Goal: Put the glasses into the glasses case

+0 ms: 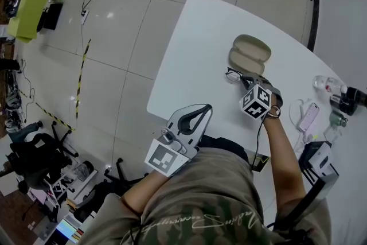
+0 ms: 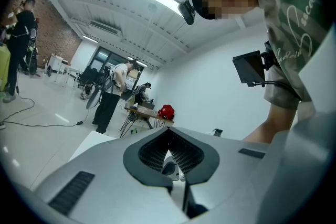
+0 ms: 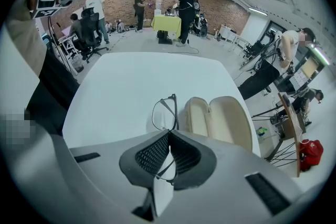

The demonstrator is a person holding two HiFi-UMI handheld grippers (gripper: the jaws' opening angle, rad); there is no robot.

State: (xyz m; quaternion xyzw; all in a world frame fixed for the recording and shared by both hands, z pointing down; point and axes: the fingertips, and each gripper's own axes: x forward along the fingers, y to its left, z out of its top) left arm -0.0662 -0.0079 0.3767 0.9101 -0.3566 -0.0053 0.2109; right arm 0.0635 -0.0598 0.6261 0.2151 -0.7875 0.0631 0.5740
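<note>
**Item 1, R claw** [image 3: 168, 136]: R forearm [image 1: 284, 152] reaches fwd over the desk [image 1: 195, 49], bare, wrist bent down. The claw is closed on a side arm of the glasses [image 3: 164, 113], and the thin black frame runs through the pads. The lenses lie ahead of the tips, low over the desk top.

**Item 2, L claw** [image 1: 198, 113]: held back at the near desk edge, close to the body and tilted up. Tips are together w/ nothing gripped.

**Item 3, glasses case** [image 3: 220, 122]: beige, lid open, both halves facing up. It sits just beside the glasses on their R.

**Item 4, misc.:** a clear bottle [image 1: 324, 84] and a pink gadget [image 1: 308, 116] sit at the desk's R end, well apart from the case. On the floor are yellow-black tape [image 1: 80, 74] and 1 office chair [image 1: 34, 158]. Several people stand in the bkgd.
</note>
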